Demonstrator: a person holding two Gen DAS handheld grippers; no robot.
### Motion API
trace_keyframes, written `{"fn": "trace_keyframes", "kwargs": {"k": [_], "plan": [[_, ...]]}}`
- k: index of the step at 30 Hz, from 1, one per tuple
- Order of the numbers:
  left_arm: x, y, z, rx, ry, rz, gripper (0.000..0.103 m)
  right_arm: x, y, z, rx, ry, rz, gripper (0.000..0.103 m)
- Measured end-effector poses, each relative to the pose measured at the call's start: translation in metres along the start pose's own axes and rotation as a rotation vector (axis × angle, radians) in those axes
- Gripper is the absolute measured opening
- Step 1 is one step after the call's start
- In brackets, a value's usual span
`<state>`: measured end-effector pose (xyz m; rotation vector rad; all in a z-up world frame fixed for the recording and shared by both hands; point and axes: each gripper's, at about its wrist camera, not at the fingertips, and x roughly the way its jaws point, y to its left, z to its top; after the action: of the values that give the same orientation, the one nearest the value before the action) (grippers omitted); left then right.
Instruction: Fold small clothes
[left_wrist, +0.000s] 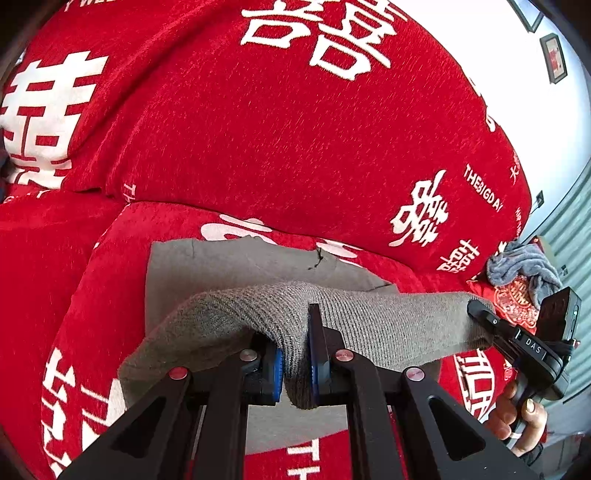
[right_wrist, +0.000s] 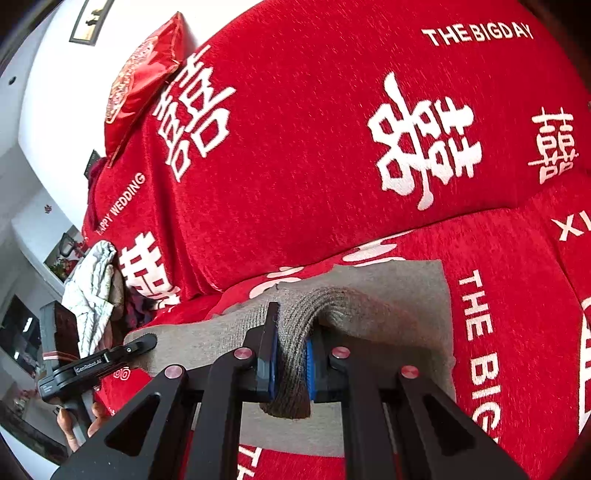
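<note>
The grey knit garment (left_wrist: 258, 306) was lifted along one ribbed edge, both the left tongs (left_wrist: 295, 354) and right tongs (right_wrist: 290, 354) clenched on it, above a red sofa cover (left_wrist: 280, 147).

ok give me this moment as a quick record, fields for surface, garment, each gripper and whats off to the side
surface: red sofa cover with white lettering
garment: grey knit garment, its near ribbed edge lifted, the rest flat on the seat
left gripper: shut on the ribbed edge
right gripper: shut on the same edge, further along
side: grey cloth by a red cushion
</note>
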<state>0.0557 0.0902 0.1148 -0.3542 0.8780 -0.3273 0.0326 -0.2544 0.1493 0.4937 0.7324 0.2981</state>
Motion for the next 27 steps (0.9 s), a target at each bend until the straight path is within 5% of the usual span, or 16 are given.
{"fn": "trace_keyframes", "kwargs": {"k": [27], "plan": [[0.136, 0.022, 0.032, 0.009, 0.160, 0.087, 0.012, 0.109, -0.062, 0.023, 0.067, 0.110, -0.127, 0.012]]}}
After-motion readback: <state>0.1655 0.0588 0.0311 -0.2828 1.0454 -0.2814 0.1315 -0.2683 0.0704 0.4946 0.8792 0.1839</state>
